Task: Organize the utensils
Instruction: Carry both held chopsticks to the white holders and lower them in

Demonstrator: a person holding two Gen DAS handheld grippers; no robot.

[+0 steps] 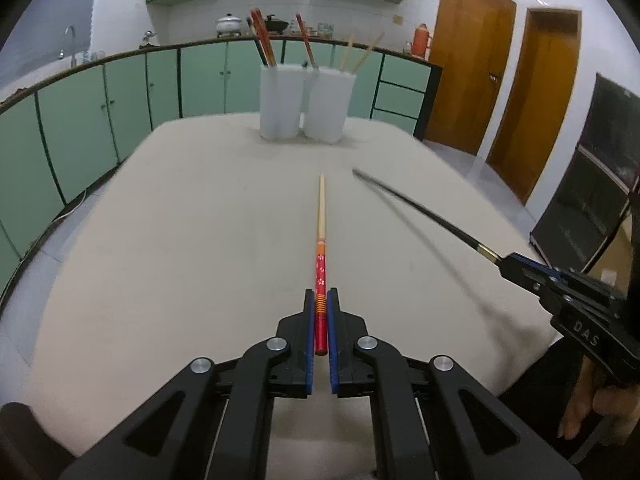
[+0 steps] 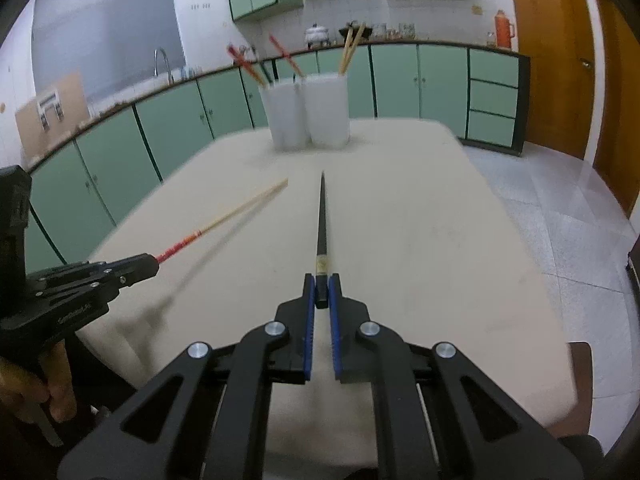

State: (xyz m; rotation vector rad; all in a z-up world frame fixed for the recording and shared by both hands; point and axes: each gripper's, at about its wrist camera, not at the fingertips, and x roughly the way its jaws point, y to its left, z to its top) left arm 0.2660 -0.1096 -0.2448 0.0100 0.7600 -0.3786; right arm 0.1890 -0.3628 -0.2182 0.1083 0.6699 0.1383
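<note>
While two holders (image 1: 304,100) wait, each gripper clamps one chopstick: left gripper (image 1: 321,300) red chopstick (image 1: 321,272), right gripper (image 2: 321,286) black chopstick (image 2: 321,220).

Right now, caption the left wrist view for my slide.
Left gripper holds a red-handled chopstick above the table.

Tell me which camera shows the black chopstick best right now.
The right wrist view: the black chopstick runs sharp and straight out from the right tongs, shut on its end. The left wrist view shows it blurred, off to the side, slanting across the table.
</note>
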